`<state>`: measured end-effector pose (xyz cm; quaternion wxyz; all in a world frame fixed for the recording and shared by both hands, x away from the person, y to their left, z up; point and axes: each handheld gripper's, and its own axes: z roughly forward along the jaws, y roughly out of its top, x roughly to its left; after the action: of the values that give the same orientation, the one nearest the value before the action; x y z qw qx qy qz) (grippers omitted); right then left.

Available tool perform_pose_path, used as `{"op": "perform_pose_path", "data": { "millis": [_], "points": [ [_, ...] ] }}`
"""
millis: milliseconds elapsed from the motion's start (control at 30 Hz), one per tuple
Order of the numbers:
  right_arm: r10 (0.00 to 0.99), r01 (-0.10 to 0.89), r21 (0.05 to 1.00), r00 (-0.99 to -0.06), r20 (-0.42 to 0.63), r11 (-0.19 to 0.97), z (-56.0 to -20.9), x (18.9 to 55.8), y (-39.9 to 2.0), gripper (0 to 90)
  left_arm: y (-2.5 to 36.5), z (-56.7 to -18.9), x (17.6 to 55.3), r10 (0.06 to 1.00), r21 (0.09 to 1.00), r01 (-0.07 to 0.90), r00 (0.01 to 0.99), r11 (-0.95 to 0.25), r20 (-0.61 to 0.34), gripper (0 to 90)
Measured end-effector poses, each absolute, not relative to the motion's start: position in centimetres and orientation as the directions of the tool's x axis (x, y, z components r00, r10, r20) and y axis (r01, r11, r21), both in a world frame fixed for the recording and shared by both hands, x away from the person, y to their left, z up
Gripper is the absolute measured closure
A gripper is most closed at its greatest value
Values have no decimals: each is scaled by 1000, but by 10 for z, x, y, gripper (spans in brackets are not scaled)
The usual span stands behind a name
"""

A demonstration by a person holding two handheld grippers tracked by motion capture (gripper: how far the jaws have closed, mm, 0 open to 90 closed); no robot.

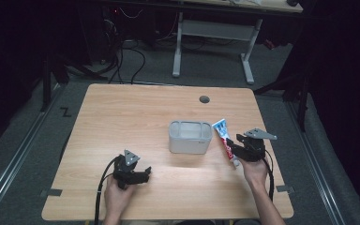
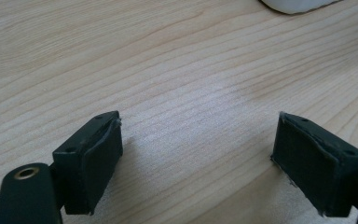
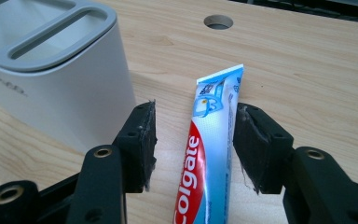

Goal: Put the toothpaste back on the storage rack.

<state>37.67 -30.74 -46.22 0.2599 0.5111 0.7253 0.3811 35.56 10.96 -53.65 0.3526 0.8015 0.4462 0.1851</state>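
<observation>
Scene: wooden table [image 1: 122,122], 2 hand-held grippers, 1 toothpaste tube, 1 holder.

Right gripper [image 3: 193,140]: jaws partly open, straddling the toothpaste tube [image 3: 207,149]. Right pad sits against or just beside the tube edge; left pad stands apart from it w/ a visible gap. Tube not clamped. In the high view the right gripper [image 1: 234,149] sits at the table's right side, held by the right hand [image 1: 254,169].

Toothpaste tube [image 1: 225,138]: lies flat on the table, just right of the white holder [image 1: 190,137]; crimped end points far, cap end near, toward the person.

White holder [image 3: 51,70]: upright, approx. mid-table, grey slotted top; near the tube, not touching.

Left gripper [image 2: 198,158]: jaws wide open, nothing between them, bare wood below. In the high view the left gripper [image 1: 143,176] rests low at the near-left, in the left hand [image 1: 117,192], well apart from holder and tube.

Cable hole [image 1: 204,99]: far side of table, beyond the holder.
</observation>
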Motion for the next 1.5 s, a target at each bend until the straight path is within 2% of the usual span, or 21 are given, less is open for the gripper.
{"op": "perform_pose_path", "data": {
  "millis": [600, 833, 1367, 1500],
  "points": [
    [942, 648, 730, -335, 20, 215, -471, 427, -301, 491, 110, -536, 356, 846, 730, 585, 534, -353, -18, 161],
    [945, 685, 685, -328, -12, 247, -479, 445, -296, 484, 110, -536, 356, 845, 729, 585, 534, -354, -18, 161],
    [948, 752, 594, -313, -59, 286, -495, 475, -286, 476, 110, -536, 356, 845, 729, 585, 535, -355, -18, 161],
    [951, 769, 577, -307, -42, 274, -497, 480, -287, 472, 110, -536, 356, 845, 729, 585, 535, -355, -18, 161]
  ]
}}
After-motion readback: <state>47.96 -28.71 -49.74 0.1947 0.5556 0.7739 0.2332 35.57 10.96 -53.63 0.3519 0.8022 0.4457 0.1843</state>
